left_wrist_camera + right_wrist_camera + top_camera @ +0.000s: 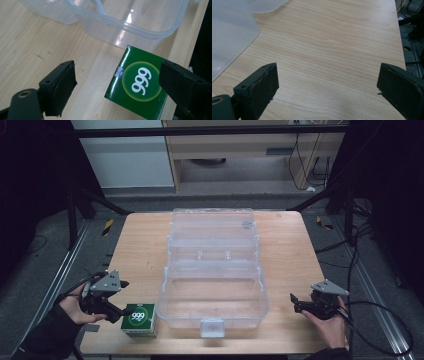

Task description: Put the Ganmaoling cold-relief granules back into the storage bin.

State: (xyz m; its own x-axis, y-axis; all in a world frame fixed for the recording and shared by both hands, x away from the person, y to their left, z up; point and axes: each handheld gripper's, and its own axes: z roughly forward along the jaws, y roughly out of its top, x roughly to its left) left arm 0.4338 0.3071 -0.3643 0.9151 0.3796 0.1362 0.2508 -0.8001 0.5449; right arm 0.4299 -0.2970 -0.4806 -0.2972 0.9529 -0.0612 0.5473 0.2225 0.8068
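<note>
High view: the green box (140, 319) marked "999" stands at the lower left of the wooden worktop (140, 250), just beside the clear plastic case (212, 317) at centre. The left gripper (121, 297), lower left, has its jaws released and spread, one close beside the box without pressing it. The right gripper (293, 302), lower right, holds its jaws wide apart over bare worktop.

The high view looks forward and down on the table (140, 250); both gripper views sit close above it, sharing the bin (140, 27).
</note>
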